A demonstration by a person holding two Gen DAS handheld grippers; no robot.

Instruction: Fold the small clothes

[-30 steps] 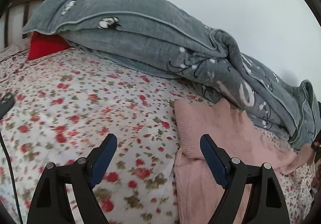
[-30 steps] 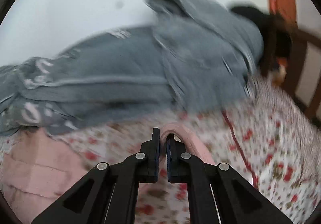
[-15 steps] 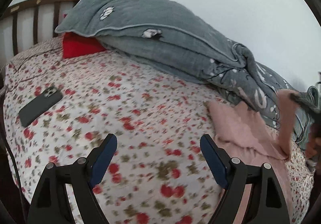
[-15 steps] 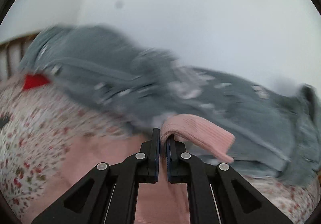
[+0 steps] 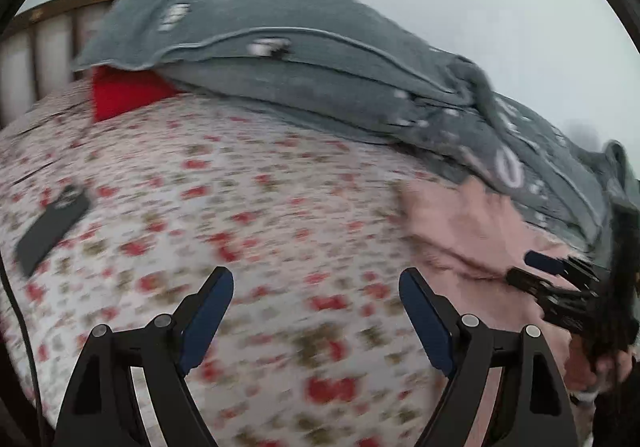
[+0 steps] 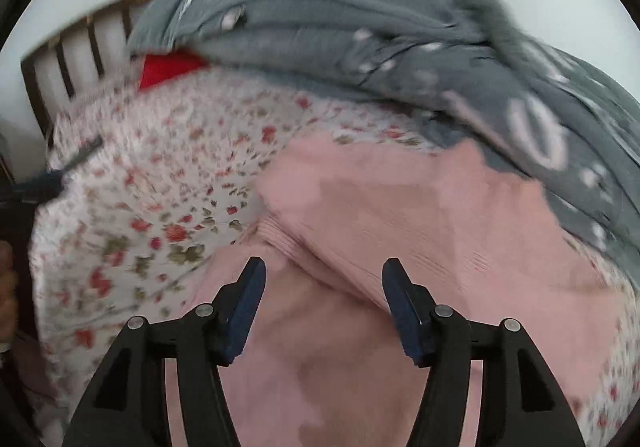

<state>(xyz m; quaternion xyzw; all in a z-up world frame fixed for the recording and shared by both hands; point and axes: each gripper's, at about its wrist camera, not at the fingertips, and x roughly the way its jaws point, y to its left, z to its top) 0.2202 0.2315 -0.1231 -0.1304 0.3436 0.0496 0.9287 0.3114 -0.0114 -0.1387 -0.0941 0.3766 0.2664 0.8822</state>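
pink top (image 6: 400,231) lies right under our right gripper (image 6: 324,287), jaws opening, nothing pinched. left gripper (image 5: 316,299) off to side over bed (image 5: 240,207), jaws wide apart, empty. right nearer.

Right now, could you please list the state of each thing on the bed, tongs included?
Pink top: lying on the sheet, partly folded, released.
Grey quilt: bunched along the wall.
Phone: lying flat on the sheet.
Left tongs: open, empty.
Right tongs: opening, nothing pinched, over the top.
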